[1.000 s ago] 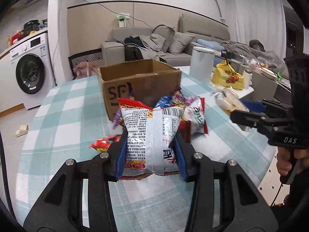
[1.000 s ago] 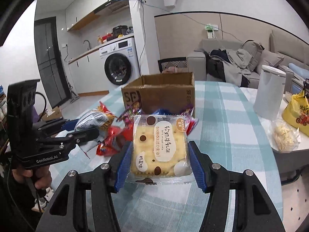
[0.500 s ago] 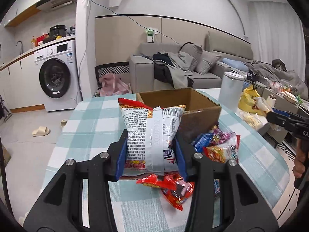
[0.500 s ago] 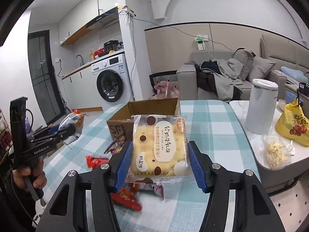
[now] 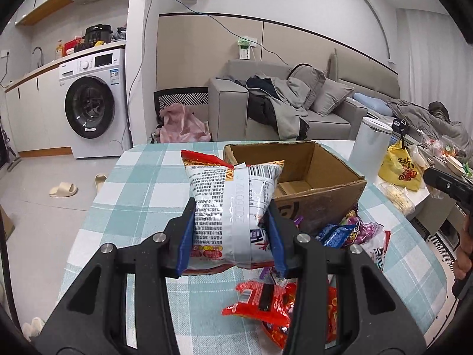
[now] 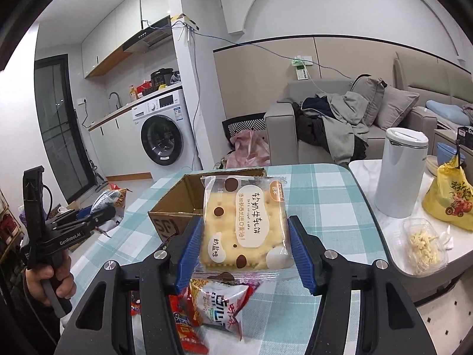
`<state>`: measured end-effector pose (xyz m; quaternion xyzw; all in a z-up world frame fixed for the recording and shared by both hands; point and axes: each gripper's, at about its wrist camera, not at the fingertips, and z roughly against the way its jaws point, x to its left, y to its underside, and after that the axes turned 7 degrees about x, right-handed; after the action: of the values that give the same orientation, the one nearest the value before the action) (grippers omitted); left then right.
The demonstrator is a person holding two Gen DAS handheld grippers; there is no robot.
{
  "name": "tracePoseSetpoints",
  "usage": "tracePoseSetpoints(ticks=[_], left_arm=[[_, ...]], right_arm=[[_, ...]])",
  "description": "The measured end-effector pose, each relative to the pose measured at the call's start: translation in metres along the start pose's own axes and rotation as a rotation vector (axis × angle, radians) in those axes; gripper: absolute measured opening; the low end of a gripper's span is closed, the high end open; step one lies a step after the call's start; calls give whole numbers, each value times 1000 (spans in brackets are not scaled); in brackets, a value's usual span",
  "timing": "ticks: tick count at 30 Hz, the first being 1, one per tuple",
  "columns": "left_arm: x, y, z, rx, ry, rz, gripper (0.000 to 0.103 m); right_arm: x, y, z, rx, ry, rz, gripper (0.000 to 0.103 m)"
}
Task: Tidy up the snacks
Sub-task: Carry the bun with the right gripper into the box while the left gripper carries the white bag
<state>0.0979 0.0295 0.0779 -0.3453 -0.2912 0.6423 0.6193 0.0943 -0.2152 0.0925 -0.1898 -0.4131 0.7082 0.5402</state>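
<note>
- Your table [image 5: 139, 177] wears a teal-and-white check cloth; it carries the box and the loose snacks; a second, white surface [image 6: 366, 168] butts against its right side with a white canister [image 6: 399, 174], a yellow bag [image 6: 452, 198] and a clear tub [image 6: 425, 245] on it.
- The cardboard box [image 5: 322, 183] stands open-topped on the cloth, well in from the near edge; in the left wrist view its floor looks bare.
- Your left gripper [image 5: 230, 233] is clamped on a silver-and-red chip bag [image 5: 230, 207]; the blue pads press its two sides; you hold it upright above the cloth, just left of the box.
- Your right gripper [image 6: 244, 245] is closed on a clear-wrapped cracker pack [image 6: 245, 224]; it is held upright, in front of the box's near wall and off the table.
- Loose packets lie on the cloth below both tools: a red one [image 5: 260, 298], a blue one [image 5: 334, 230] and a purple one [image 5: 360, 227] by the box's near corner; a white-and-red packet [image 6: 218, 301] sits directly beneath the cracker pack.
</note>
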Motion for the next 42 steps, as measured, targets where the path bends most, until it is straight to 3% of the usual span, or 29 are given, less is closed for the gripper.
tracePoseSetpoints(ticks=[12, 22, 42], left_arm=[[-21, -20, -54, 49, 26, -16, 41], [-44, -42, -88, 54, 51, -31, 41], [-63, -63, -132, 72, 57, -73, 41]], right_arm=[[10, -19, -59, 52, -42, 6, 58], [4, -35, -104, 74, -41, -61, 58], [1, -43, -154, 123, -85, -75, 58]])
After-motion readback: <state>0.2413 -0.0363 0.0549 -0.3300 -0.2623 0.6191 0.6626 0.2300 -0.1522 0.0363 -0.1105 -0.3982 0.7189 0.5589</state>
